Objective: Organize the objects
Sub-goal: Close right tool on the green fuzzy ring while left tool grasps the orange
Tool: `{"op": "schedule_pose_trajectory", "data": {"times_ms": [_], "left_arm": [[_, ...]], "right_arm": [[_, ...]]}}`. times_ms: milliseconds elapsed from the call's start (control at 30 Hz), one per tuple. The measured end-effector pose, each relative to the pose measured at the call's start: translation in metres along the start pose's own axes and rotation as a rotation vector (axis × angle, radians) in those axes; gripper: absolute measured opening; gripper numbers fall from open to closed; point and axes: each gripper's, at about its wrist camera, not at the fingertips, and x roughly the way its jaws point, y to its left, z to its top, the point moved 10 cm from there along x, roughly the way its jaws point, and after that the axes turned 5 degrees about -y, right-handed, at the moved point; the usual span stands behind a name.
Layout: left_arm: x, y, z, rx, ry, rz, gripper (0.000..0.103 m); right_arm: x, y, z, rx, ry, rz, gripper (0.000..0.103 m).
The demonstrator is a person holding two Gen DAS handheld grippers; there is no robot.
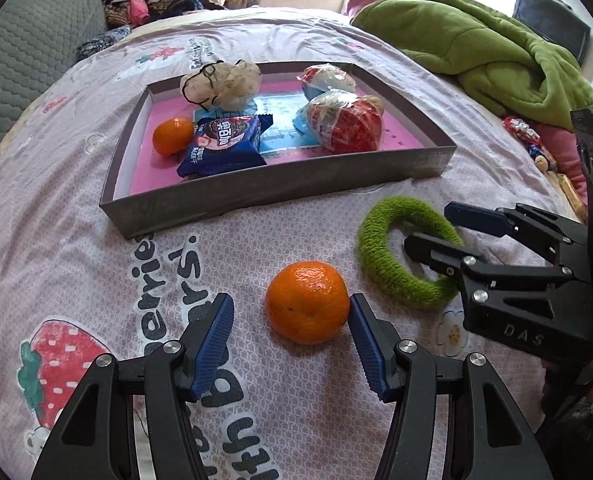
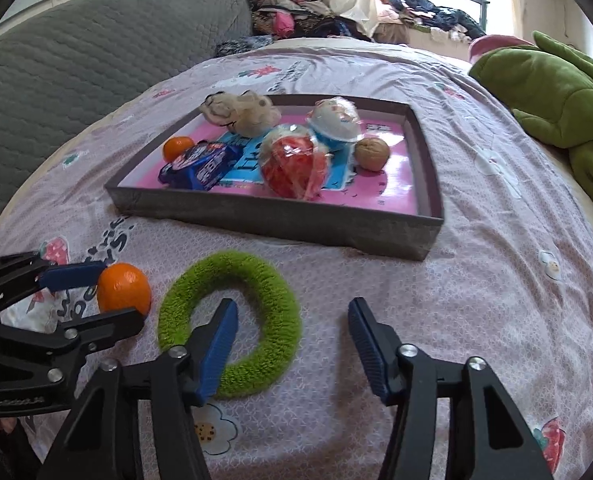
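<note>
An orange (image 1: 306, 308) lies on the pink strawberry-print bedsheet between the fingers of my left gripper (image 1: 290, 302), which is open; the right pad sits at its skin and the left pad stands clear. A fuzzy green ring (image 2: 232, 320) lies to its right. My right gripper (image 2: 292, 306) is open astride the ring's right side, with one finger in the hole and the other outside. The right wrist view shows the left gripper (image 2: 122, 292) around the orange (image 2: 123, 288); the left wrist view shows the right gripper (image 1: 428, 226) at the ring (image 1: 380, 256).
A grey tray (image 1: 276, 196) with a pink floor lies beyond, holding a small orange (image 1: 172, 135), a blue biscuit pack (image 1: 224, 146), a fluffy white bundle (image 1: 226, 82), two wrapped eggs and a walnut (image 2: 371, 153). A green blanket (image 1: 476, 52) is at the right, a grey pillow (image 1: 28, 60) at the left.
</note>
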Motion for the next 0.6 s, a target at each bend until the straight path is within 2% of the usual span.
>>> {"op": "schedule_pose_trajectory", "data": {"times_ms": [200, 300, 400, 600], "left_arm": [[0.0063, 0.0007, 0.003, -0.002, -0.008, -0.012, 0.06], [0.0067, -0.0002, 0.0054, -0.005, -0.02, -0.03, 0.054], [0.0061, -0.0021, 0.0074, -0.007, -0.034, -0.051, 0.044], [0.0053, -0.007, 0.0081, 0.038, -0.053, -0.032, 0.042]], "right_arm": [[0.0031, 0.0074, -0.0003, -0.035, -0.008, 0.002, 0.036], [0.0037, 0.0093, -0.0009, -0.04, -0.01, 0.009, 0.026], [0.0033, 0.0089, -0.0002, -0.04, -0.015, 0.004, 0.019], [0.0034, 0.0066, 0.0007, -0.025, -0.02, 0.013, 0.017]]}}
